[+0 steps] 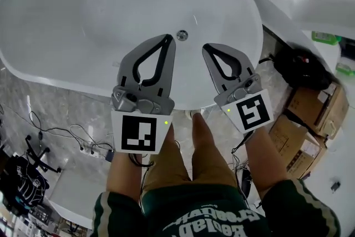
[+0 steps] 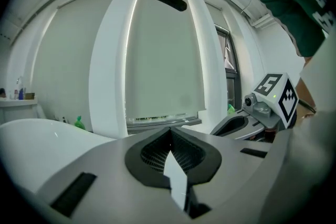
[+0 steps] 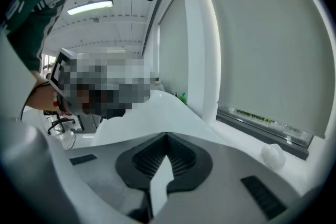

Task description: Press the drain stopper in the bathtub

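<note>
Left jaws: together at the tips, nothing between them; the left gripper was empty.
Right jaws: also met tip to tip; the right gripper held nothing.
Jaw build: grey plastic arms, black ribbed pads, a teardrop gap behind the closed tips.
Position: both grippers hung side by side over the near rim of the bathtub, apart from each other and pointing into the basin.
Drain stopper: small round metal disc on the tub floor. In the head view it sat between the two tips, closer to the left one. No contact showed.
Risk, slip: a narrow hard tip could skid off the shiny cap if it landed off-centre or at a slant.
Risk, no click: too light a push would likely leave the stopper unlatched.
Risk, knock: the idle gripper could strike the rim while the other reached down.
Tub: glossy white, smooth oval, curved walls showing highlights.
Floor: pale, veined, stone-like, with loose cables.
</note>
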Available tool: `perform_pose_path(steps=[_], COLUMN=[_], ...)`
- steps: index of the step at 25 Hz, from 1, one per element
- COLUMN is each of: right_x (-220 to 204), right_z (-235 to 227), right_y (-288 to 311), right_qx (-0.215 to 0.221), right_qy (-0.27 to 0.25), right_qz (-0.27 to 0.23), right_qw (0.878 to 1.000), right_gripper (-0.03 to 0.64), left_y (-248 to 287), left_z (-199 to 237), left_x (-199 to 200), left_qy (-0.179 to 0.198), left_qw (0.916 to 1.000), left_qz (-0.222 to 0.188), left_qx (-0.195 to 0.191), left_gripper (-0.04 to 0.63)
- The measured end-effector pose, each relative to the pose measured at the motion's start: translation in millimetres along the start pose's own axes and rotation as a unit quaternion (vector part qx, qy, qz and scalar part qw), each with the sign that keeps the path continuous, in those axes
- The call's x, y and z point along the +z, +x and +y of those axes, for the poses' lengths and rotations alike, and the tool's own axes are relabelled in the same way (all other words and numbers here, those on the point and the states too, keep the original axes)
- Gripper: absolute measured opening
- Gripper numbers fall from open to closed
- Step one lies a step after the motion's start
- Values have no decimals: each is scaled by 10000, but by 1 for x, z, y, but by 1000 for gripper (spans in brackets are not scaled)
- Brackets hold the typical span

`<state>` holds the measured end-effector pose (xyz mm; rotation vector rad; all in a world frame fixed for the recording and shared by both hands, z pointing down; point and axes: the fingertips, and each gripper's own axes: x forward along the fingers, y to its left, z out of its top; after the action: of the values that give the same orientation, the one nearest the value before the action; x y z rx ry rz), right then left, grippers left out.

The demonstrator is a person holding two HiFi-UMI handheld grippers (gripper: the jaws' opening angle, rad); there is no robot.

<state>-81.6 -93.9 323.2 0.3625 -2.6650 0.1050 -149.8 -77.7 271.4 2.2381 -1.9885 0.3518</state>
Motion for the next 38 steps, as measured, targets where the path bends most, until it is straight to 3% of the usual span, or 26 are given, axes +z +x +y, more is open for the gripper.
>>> perform_pose_path(steps=[6,11,14,20,27,38], right_x=[-52,-112,-148,-217,-293,-408], right_z=[-5,-13,-15,-23,-38,-49], right_y=[41,74,92,132,178,226], right_qx=[-30,-73,86,423,655,736], right_qy=[88,60,169,-121,-342,-394], right_qz=[404,781,996,1376,1954,2883], right_qw=[9991,9969,9948,9895,9779,9539], right_gripper=[14,14,14,13,14,13], left_y=[19,32,39,53,68,95], left_z=[15,16,15,24,30,29], left_x=[-32,-64,-81,-111,-150,-198], left_qy=[76,-123,-252,-299,-582,-784], left_qw=[9999,9998,9994,9985,9960,9948], left_qz=[90,149,206,282,366,475], left_qx=[-107,-36,70,373,564,454], left_gripper=[6,6,6,6,6,6])
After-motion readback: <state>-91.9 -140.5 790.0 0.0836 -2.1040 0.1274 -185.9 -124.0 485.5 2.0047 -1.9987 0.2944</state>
